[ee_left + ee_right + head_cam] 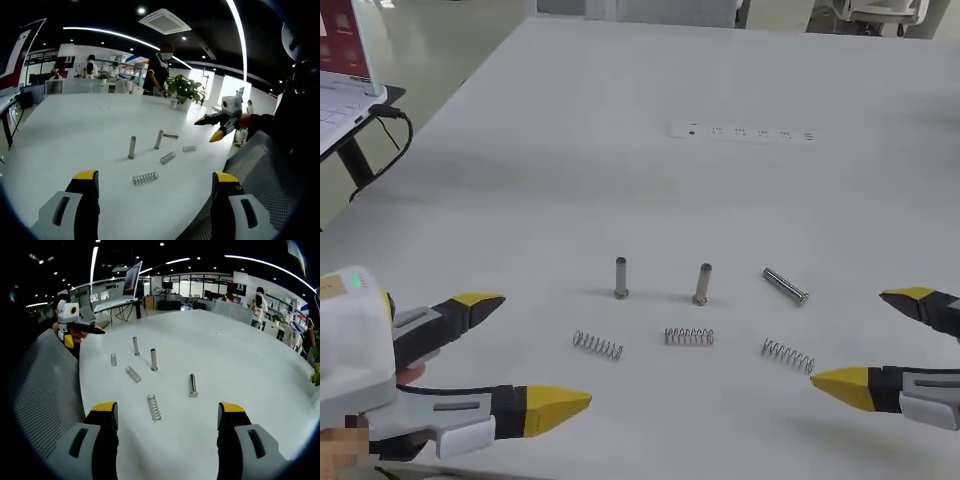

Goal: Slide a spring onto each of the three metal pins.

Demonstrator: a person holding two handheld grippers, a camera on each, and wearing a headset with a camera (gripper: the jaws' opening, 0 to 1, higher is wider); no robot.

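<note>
Yellow-tipped left claw and right claw, silvery pins and springs, white table, perhaps white power strip

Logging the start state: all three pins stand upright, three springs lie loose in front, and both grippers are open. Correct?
Not quite. The left pin and middle pin stand upright, but the right pin lies on its side, as the head view shows. The three springs lie loose in front, and the left gripper and right gripper are open.

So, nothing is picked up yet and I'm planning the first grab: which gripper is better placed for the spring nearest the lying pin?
Right, probably. The right gripper, open, has a jaw tip just beside that spring; the left gripper, also open, is far off to the other side.
</note>
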